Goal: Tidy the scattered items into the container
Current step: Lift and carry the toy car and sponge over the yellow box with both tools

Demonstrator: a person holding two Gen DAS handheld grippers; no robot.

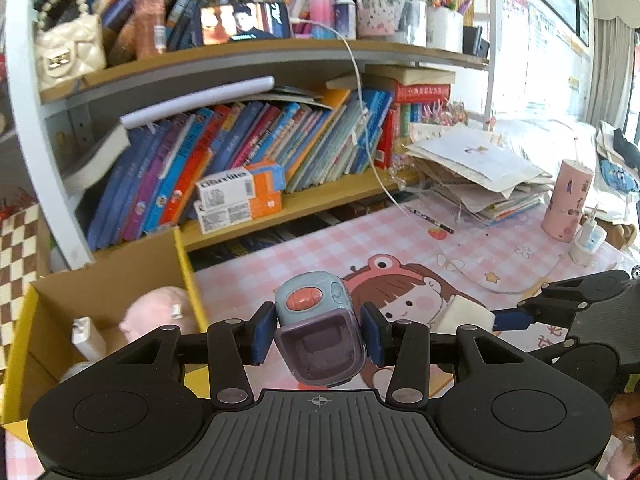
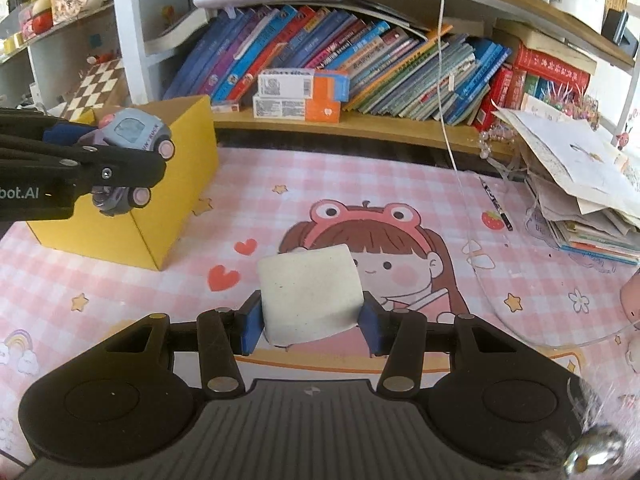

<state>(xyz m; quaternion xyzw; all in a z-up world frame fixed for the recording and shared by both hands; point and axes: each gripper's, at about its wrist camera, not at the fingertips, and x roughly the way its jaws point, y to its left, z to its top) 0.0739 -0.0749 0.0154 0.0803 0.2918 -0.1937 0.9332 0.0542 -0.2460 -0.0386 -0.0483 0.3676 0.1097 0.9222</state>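
Note:
My left gripper (image 1: 316,332) is shut on a small blue-grey toy truck (image 1: 320,328) with a pink button and pink wheels, held above the pink mat just right of the yellow cardboard box (image 1: 188,276). From the right wrist view the toy truck (image 2: 132,136) hangs at the box's (image 2: 160,216) near corner. Inside the box lie a pink soft toy (image 1: 160,312) and a white item (image 1: 86,336). My right gripper (image 2: 310,316) is shut on a white block eraser (image 2: 310,294), low over the mat; the eraser (image 1: 466,316) also shows at the right of the left wrist view.
A pink checked mat (image 2: 400,184) with a cartoon girl covers the desk. Bookshelves (image 1: 248,152) stand behind. A paper stack (image 2: 580,184), a pen (image 2: 496,204), a white cable (image 2: 444,80), a pink cup (image 1: 566,204) and a glue bottle (image 1: 586,240) sit to the right.

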